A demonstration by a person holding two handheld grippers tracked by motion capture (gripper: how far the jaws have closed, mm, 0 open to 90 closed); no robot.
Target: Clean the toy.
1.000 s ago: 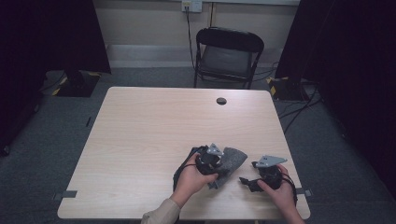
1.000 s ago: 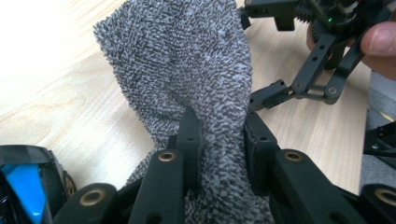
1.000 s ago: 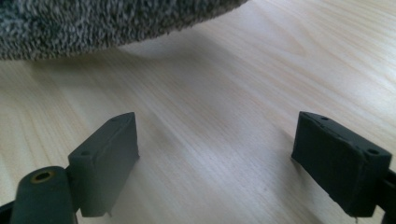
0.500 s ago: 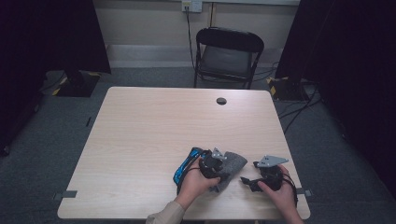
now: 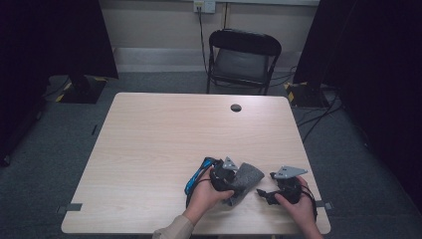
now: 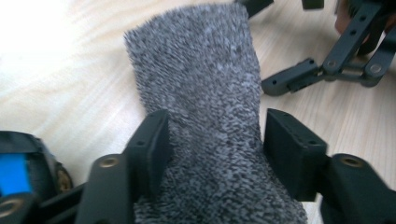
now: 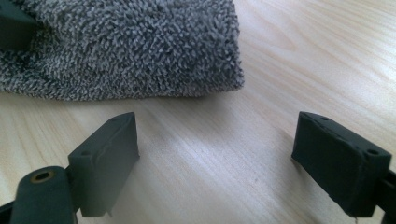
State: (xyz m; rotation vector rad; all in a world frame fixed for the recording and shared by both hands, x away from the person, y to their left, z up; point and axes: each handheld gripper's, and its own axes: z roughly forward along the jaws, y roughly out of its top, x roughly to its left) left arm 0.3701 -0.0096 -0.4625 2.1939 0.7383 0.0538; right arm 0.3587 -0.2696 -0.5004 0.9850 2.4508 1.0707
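A fuzzy grey cloth [image 5: 248, 175] lies on the wooden table [image 5: 164, 144] near its front edge. My left gripper [image 5: 233, 186] sits over the cloth's near end. In the left gripper view the cloth [image 6: 205, 88] runs forward between the two jaws of my left gripper [image 6: 215, 135]. Those jaws have just been opening and stand apart, no longer squeezing it. My right gripper [image 5: 262, 194] rests just right of the cloth, pointing left at it. In the right gripper view the right gripper [image 7: 217, 140] is open over bare wood, with the cloth [image 7: 130, 46] a little beyond its tips.
A black folding chair [image 5: 244, 55] stands behind the table's far edge. A round black cable hole [image 5: 236, 107] sits near the table's far side. A blue and black cable [image 5: 195, 175] loops left of my left hand. Dark curtains flank the room.
The left hand and the cloth have shifted slightly toward the near edge, and the cloth now lies flatter on the table. The right hand has kept still.
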